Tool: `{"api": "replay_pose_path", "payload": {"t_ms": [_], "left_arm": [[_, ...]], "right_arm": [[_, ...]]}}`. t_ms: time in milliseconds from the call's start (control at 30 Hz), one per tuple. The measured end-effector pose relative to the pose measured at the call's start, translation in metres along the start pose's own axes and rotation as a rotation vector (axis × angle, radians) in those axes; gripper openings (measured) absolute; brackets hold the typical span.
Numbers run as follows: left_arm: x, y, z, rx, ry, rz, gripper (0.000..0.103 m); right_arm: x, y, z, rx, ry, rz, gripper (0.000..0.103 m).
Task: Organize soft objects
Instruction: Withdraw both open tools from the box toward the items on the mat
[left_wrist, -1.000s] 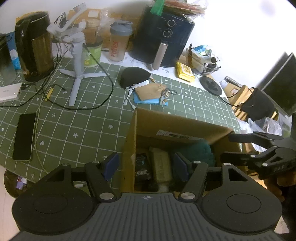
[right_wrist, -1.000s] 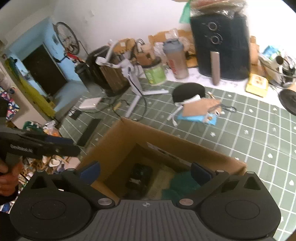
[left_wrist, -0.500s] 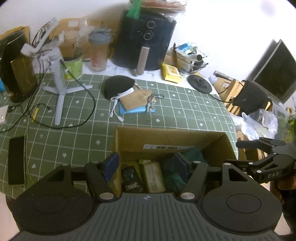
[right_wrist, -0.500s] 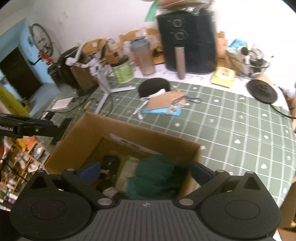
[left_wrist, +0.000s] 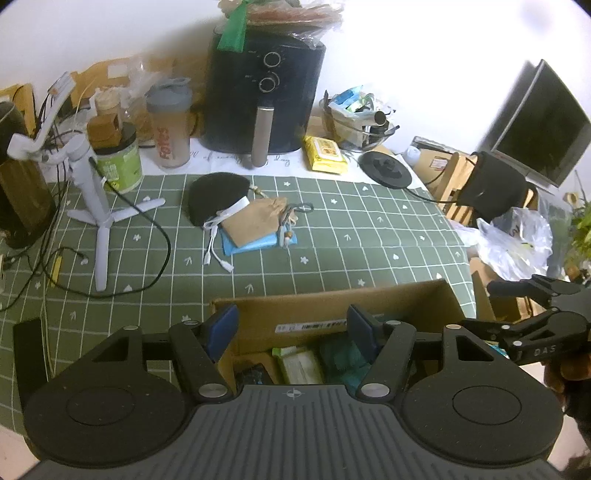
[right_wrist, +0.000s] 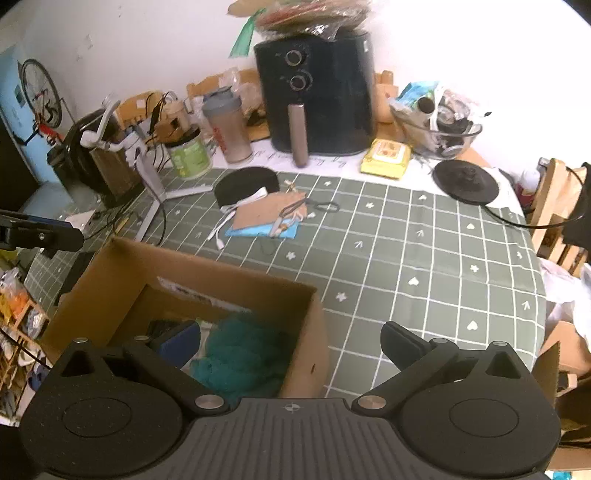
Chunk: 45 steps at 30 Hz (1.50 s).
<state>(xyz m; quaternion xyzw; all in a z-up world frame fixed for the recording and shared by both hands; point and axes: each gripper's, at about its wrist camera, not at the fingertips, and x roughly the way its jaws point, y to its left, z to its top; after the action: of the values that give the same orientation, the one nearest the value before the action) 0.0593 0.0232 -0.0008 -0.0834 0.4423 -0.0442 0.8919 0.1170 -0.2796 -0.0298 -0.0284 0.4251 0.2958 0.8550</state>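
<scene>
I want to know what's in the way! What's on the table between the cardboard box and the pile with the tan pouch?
Nothing: in both wrist views, only bare green checked tablecloth lies between the cardboard box and the tan pouch pile.

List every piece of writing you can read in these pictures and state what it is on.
"DAS": on the right gripper.
Red lettering on the shaker bottle: too blurred to read.
Label on the cardboard box: too small.
Green tub and yellow packet: print unreadable.
</scene>
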Motion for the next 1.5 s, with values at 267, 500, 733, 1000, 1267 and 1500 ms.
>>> {"api": "replay_pose_path", "payload": {"t_ms": [267, 500, 733, 1000, 1267, 1500], "left_arm": [[0.005, 0.001, 0.010, 0.021, -0.004, 0.009, 0.064], [0.010, 0.004, 0.017, 0.041, 0.000, 0.005, 0.064], [0.017, 0.011, 0.026, 0.050, -0.002, -0.004, 0.064], [0.024, 0.023, 0.036, 0.031, 0.003, -0.041, 0.064], [0.031, 0.030, 0.038, 0.026, -0.002, -0.067, 0.064], [0.036, 0.038, 0.039, 0.022, -0.005, -0.084, 0.064]], "right_arm": [[0.001, -0.008, 0.007, -0.013, -0.060, -0.021, 0.103], [0.010, -0.013, 0.015, -0.027, -0.063, -0.033, 0.103], [0.023, -0.018, 0.027, -0.043, -0.054, -0.024, 0.103], [0.040, -0.028, 0.045, -0.041, -0.044, 0.018, 0.103], [0.062, -0.033, 0.067, -0.043, 0.003, 0.066, 0.103], [0.084, -0.034, 0.086, -0.072, 0.033, 0.097, 0.103]]}}
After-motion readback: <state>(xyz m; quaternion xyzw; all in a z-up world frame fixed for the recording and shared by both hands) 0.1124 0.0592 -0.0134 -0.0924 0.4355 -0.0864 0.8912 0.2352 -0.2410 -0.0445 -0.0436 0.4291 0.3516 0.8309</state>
